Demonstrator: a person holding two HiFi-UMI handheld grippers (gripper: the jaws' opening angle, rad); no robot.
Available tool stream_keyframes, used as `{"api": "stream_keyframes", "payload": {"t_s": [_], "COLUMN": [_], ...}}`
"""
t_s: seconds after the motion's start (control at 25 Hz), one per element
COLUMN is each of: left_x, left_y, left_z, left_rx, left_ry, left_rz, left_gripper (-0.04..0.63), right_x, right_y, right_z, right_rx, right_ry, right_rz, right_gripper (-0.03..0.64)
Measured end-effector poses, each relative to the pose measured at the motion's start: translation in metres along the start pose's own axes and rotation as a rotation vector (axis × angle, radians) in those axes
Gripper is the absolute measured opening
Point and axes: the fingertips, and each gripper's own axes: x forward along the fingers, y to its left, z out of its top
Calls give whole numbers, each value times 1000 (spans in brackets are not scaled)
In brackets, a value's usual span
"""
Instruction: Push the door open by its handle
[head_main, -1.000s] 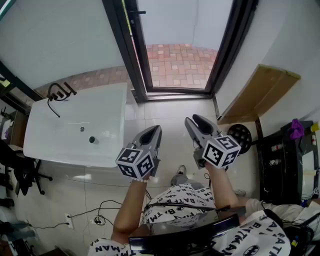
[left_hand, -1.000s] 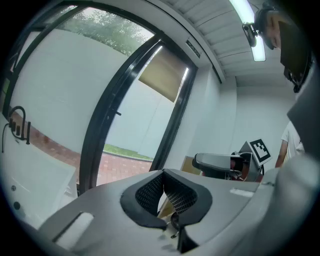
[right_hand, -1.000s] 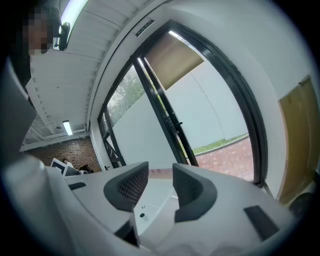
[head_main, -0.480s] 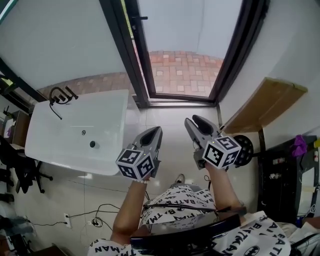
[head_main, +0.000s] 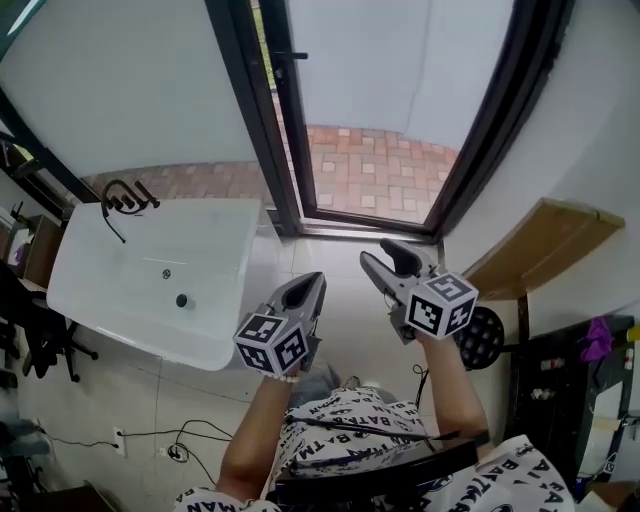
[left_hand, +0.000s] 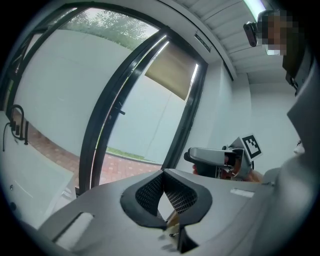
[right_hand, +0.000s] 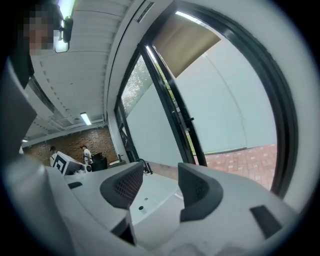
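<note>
The black-framed glass door (head_main: 268, 110) stands ahead, with red brick paving showing through the opening. Its small black handle (head_main: 297, 55) juts from the left stile, high up and far from both grippers; it also shows in the left gripper view (left_hand: 120, 111) and the right gripper view (right_hand: 187, 119). My left gripper (head_main: 312, 280) points at the threshold, jaws shut and empty, pads touching (left_hand: 163, 181). My right gripper (head_main: 380, 252) is beside it, slightly further forward. Its jaws have just been opening and stand open (right_hand: 162, 175) with nothing between them.
A white tub (head_main: 150, 270) with a black faucet (head_main: 120, 195) sits left of the door. A wooden board (head_main: 540, 250) leans on the right wall, above a round black object (head_main: 482, 335). Dark shelving (head_main: 590, 400) stands far right. Cables lie on the tiled floor.
Both grippers and the camera have moved forward toward the doorway, so the door looms larger. The right gripper's jaws have spread wider. The left jaws stay together.
</note>
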Motion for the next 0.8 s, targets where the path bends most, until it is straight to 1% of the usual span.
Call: {"api": "stream_keyframes", "payload": {"t_s": [0.16, 0.32, 0.44, 0.56, 0.8], "left_x": [22, 72, 118, 164, 241], "left_y": [25, 54, 83, 111, 167], "left_z": [15, 35, 62, 90, 153], "left_rx": [-3, 14, 25, 23, 60], "left_ry": [-10, -22, -38, -50, -42], "left_rz": [11, 8, -9, -19, -8], "left_gripper": [-17, -17, -17, -17, -17], "right_x": [47, 104, 156, 205, 312], "right_y": [-17, -54, -85, -119, -170], "right_z": [27, 56, 86, 115, 191], "right_rx": [-81, -184, -268, -330, -423], "right_ry": [46, 101, 148, 185, 206], "right_rz": [68, 124, 167, 190, 221], "right_gripper": [232, 232, 232, 232, 233]}}
